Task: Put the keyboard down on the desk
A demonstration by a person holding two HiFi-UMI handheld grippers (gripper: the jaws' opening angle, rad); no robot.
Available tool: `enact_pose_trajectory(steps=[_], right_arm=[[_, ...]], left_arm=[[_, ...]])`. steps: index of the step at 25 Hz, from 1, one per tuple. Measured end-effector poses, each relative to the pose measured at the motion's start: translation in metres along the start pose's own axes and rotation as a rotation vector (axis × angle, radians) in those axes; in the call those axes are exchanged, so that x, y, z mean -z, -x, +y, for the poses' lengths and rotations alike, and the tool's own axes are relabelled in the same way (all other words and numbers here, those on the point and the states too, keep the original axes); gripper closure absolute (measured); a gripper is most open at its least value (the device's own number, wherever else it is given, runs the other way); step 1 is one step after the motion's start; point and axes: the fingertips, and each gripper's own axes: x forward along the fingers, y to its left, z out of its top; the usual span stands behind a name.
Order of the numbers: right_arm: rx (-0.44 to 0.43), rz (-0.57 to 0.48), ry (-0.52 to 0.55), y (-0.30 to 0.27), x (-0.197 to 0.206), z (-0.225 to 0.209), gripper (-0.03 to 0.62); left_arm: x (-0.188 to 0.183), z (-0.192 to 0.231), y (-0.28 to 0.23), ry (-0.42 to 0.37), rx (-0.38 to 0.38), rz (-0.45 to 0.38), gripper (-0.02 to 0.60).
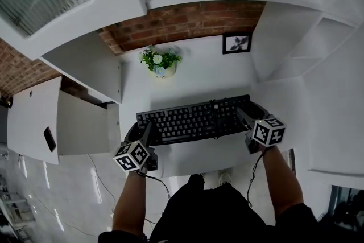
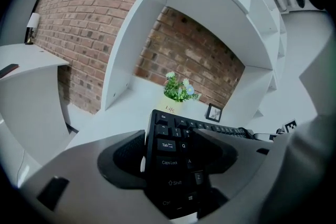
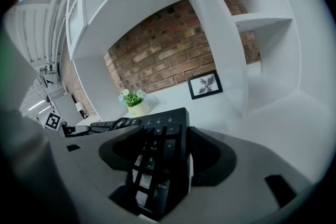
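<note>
Black plastic keyboard [image 1: 193, 119] looks stiff and light; my left tool [image 2: 173, 157] and right tool [image 3: 168, 155] each clamp one end.

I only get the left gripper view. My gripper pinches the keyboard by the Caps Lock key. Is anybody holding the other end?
Observer: Yes, the right gripper is shut on the keyboard at its number-pad end.
Operator: Is it hanging off the desk?
Observer: No. In the head view the whole keyboard is over the desk, with bare desk showing along its near side. I can't tell if it touches.
</note>
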Motion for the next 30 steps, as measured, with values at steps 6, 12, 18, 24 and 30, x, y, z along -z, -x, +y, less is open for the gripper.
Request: enact_pose_trajectory(steps=[6,12,18,24,30], right_arm=[[0.021,0.091,-0.034,-0.026,0.034,-0.014,0.316],[0.029,0.149,-0.063,-0.041,0.056,-0.026,0.316],[0.033,0.186,-0.083,-0.047,0.067,-0.032,0.316],[0.027,0.225,-0.097,-0.049,0.077,-0.034,0.316],[0.035,0.238,-0.101,-0.050,0.079,-0.035,0.316]], left_arm=[[0.037,0.017,-0.022,0.050,-0.015,0.104,0.282],[0.054,0.026,-0.033,0.054,-0.041,0.153,0.283],[0.063,0.029,-0.036,0.055,-0.050,0.168,0.284],[0.067,0.030,-0.033,0.051,-0.049,0.158,0.284],[0.070,0.031,-0.036,0.046,-0.055,0.157,0.282]])
